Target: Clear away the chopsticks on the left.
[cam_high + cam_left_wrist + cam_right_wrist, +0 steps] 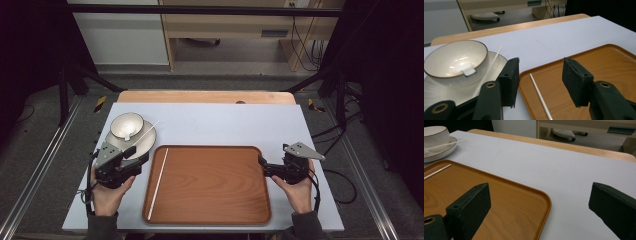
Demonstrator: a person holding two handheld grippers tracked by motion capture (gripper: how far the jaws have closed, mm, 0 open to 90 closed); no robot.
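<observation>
The thin white chopstick lies along the left edge of the tray, light, stiff and probably slippery, so it is best pinched near its middle, while the left tongs and right tongs are open and empty.

White-topped table, wooden tray, plate

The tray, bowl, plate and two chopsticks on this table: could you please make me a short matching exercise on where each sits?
1 bowl
2 tray
3 chopstick in tray
4 second chopstick

a middle of the table
b on the plate
c leaning across the plate's rim
d along the tray's left edge

Pairs: 1-b, 2-a, 3-d, 4-c
</observation>
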